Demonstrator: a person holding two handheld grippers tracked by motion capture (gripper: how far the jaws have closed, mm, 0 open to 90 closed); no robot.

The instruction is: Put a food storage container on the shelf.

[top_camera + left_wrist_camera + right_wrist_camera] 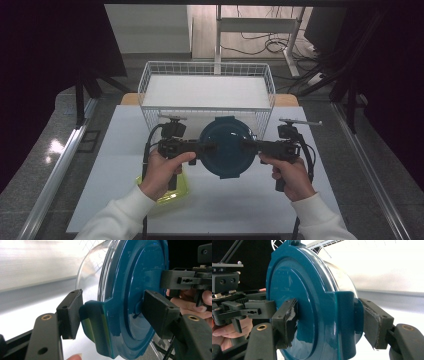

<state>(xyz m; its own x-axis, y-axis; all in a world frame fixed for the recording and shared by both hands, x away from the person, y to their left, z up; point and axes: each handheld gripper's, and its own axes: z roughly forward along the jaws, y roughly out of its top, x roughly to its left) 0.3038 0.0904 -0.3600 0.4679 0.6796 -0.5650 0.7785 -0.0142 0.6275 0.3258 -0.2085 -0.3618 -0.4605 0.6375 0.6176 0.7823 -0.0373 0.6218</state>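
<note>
Both grippers, left and right, are clamping the lidded bowl by opposite latches, holding it above the counter before the basket. Next, probably lifting it over the rim, level.

- Your right gripper has its two black jaws clamped across the rim of the teal lid, one pad on the lid's top face, the other behind a side latch tab.
- The lid sits on a clear glass container.
- Across the lid, your left gripper grips the opposite edge, your fingers beneath it.
- A white wire basket shows above.
</note>
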